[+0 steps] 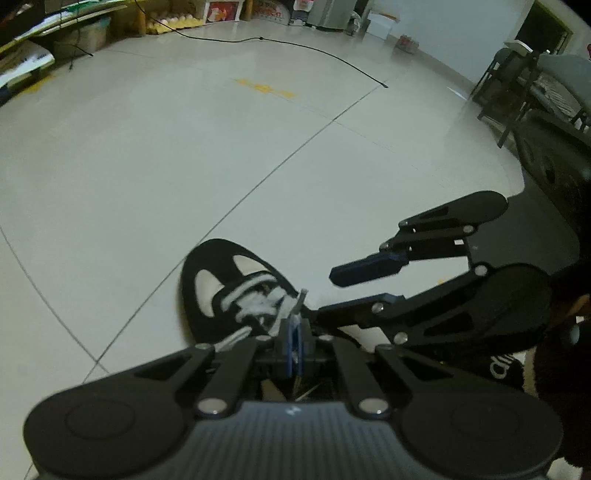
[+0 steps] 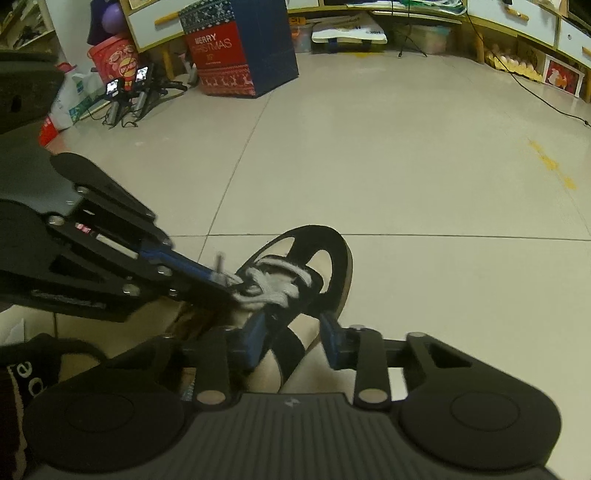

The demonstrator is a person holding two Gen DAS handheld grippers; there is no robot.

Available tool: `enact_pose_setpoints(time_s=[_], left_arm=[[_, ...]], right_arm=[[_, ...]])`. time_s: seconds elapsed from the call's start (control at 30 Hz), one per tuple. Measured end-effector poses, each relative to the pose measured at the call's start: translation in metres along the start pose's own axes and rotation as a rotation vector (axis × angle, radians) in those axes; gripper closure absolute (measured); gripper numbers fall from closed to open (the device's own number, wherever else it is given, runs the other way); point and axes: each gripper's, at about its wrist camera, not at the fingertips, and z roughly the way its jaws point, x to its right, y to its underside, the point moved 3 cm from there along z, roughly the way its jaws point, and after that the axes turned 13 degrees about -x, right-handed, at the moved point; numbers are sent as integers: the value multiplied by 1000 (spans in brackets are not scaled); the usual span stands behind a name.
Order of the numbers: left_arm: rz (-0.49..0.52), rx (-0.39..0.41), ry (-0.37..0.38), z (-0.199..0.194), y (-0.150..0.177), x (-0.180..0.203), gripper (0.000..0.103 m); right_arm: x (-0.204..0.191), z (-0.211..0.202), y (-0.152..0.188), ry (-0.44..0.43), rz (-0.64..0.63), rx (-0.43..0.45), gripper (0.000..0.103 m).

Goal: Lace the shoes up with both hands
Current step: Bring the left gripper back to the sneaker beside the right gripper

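A black shoe [image 1: 218, 266] with pale panels rests on the tiled floor, its white laces [image 1: 255, 304] crossed over the tongue. My left gripper [image 1: 294, 332] is shut on a lace end, whose stiff tip [image 1: 302, 295] sticks up above the pads. My right gripper [image 1: 328, 291] reaches in from the right with its blue-padded fingers apart. In the right wrist view the shoe [image 2: 332, 251] lies ahead, and the left gripper [image 2: 225, 280] pinches the lace [image 2: 273, 284] at the shoe's left side. The right gripper [image 2: 293, 341] stands open astride the shoe's rear straps, its pads apart from them.
Pale floor tiles surround the shoe. A black cable [image 1: 314, 48] trails across the far floor and a dark chair [image 1: 517, 85] stands at the right. A Christmas box [image 2: 229, 48], small cameras on stands [image 2: 125, 85] and low cabinets [image 2: 517, 18] line the wall. A dark sleeve [image 2: 22, 369] is at the lower left.
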Motion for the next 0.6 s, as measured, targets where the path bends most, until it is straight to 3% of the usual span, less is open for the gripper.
enact_pose_setpoints(time_s=[0.2, 0.37, 0.43, 0.6], left_arm=[[42, 2, -24, -6, 11, 9, 100], [-59, -3, 40, 2, 17, -5, 100], [-75, -18, 59, 6, 12, -7, 100], [-23, 14, 14, -6, 6, 2, 100]], right_arm=[[0, 4, 8, -37, 78, -10, 73], [-7, -5, 2, -48, 16, -10, 73], [-8, -10, 7, -48, 7, 3, 68], [-24, 3, 22, -63, -38, -39, 65]])
